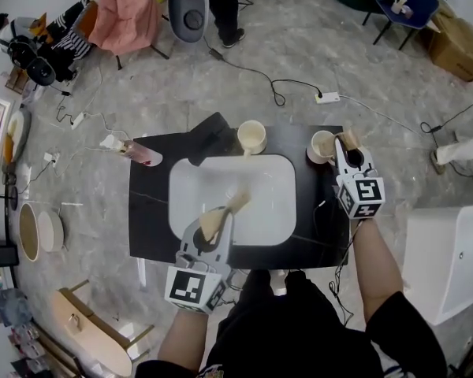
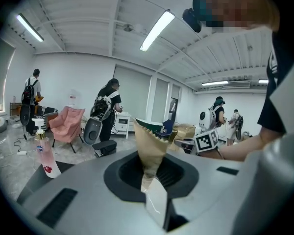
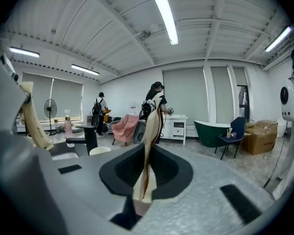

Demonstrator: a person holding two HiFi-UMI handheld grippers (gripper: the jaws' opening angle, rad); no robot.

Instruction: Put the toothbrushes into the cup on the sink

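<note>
A white sink basin (image 1: 276,211) is set in a black counter (image 1: 150,235). One cream cup (image 1: 251,136) stands behind the basin, and another cream cup (image 1: 322,146) stands at the back right. My left gripper (image 1: 213,225) hovers over the basin's front edge, shut on a tan paper-wrapped toothbrush (image 1: 221,213) whose serrated top (image 2: 151,141) sticks up past the jaws. My right gripper (image 1: 349,153) is just right of the right-hand cup, shut on a second wrapped toothbrush (image 1: 348,140), seen edge-on (image 3: 150,131) in the right gripper view.
A pink bottle (image 1: 142,153) lies at the counter's back left corner and shows upright (image 2: 45,156) in the left gripper view. Cables and a power strip (image 1: 328,97) cross the floor behind. A white cabinet (image 1: 449,258) stands to the right. People stand farther back.
</note>
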